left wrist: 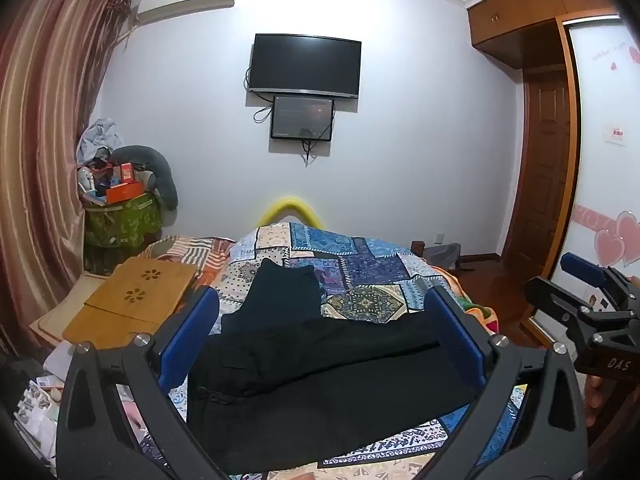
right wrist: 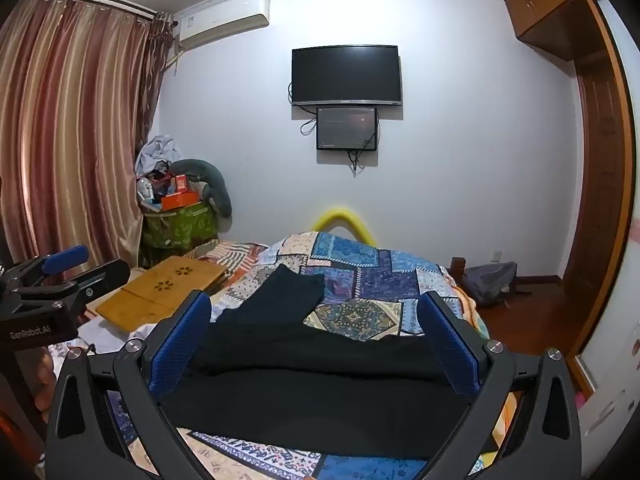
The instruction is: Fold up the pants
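Left to right: striped curtain (right wrist: 68, 120), then a bamboo lap desk (left wrist: 132, 300) sitting on the bed's left side. The black pants (left wrist: 320, 380) lie crosswise on the patchwork quilt (left wrist: 360, 256), one leg angling toward the foot. Left gripper (left wrist: 322, 316) is spread wide with nothing in it, its body reads "GenRobot.AI" in the right wrist view. Right gripper (right wrist: 314, 320) is spread wide too ("DAS" on its side). TV (left wrist: 305, 65) up on the wall.
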Tool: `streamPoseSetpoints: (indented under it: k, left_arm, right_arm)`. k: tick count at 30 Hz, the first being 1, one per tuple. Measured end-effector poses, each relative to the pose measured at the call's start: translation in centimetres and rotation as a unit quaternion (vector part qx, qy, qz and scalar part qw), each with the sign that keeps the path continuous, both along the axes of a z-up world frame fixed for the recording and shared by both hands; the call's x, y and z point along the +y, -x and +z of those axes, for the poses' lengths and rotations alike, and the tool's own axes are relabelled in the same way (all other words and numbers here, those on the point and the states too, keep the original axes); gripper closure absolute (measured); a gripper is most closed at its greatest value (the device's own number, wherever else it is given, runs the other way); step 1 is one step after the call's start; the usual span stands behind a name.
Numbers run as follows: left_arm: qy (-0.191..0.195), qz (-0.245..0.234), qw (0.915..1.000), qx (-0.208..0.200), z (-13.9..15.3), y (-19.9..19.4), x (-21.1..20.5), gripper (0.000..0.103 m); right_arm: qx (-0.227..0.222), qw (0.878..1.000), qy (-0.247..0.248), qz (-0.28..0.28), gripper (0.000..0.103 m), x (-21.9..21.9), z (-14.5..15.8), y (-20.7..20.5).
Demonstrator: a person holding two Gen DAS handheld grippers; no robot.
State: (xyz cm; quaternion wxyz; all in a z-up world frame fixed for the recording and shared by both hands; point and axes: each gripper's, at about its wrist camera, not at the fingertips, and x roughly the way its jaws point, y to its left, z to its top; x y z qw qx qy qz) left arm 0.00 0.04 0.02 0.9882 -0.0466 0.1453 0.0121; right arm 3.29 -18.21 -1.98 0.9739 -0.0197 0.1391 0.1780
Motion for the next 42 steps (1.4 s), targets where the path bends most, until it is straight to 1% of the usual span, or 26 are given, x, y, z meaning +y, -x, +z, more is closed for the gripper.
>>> streamPoseSetpoints:
  k: [2, 4, 6, 8, 11, 14, 42]
  left_arm:
    - [0.000, 0.005, 1.0000, -0.002, 0.0, 0.0, 0.2, 0.000]
    - [-0.015, 0.000, 0.9999, 0.008, -0.1, -0.3, -0.5, 0.000]
    - [-0.012, -0.001, 0.9999, 0.008, -0.5, -0.4, -0.8, 0.000]
    - [-0.011, -0.001, 0.9999, 0.007, -0.6, -0.6, -0.9, 0.000]
    - [-0.004, -0.002, 1.0000, 0.001, -0.5, -0.2, -0.5, 0.000]
    - [-0.003, -0.005, 1.0000, 0.003, -0.4, -0.5, -0.2, 0.000]
    - [-0.003, -0.006, 1.0000, 0.004, -0.2, -0.7, 0.0, 0.000]
  right_arm:
    - [-0.002, 1.000, -0.001, 0.001, 0.001, 0.0, -0.1, 0.0]
    - [-0.001, 1.000, -0.001, 0.001, 0.001, 0.1, -0.2, 0.0]
    - [0.000, 1.000, -0.001, 0.001, 0.001, 0.1, -0.3, -0.1]
    - [0.001, 1.000, 0.000, 0.001, 0.001, -0.3, 0.2, -0.1]
    - [0.000, 1.000, -0.002, 0.000, 0.001, -0.2, -0.3, -0.2]
    - [0.000, 1.000, -0.002, -0.001, 0.001, -0.6, 0.0, -0.2]
    - [0.000, 1.000, -0.008, -0.003, 0.001, -0.6, 0.1, -0.3]
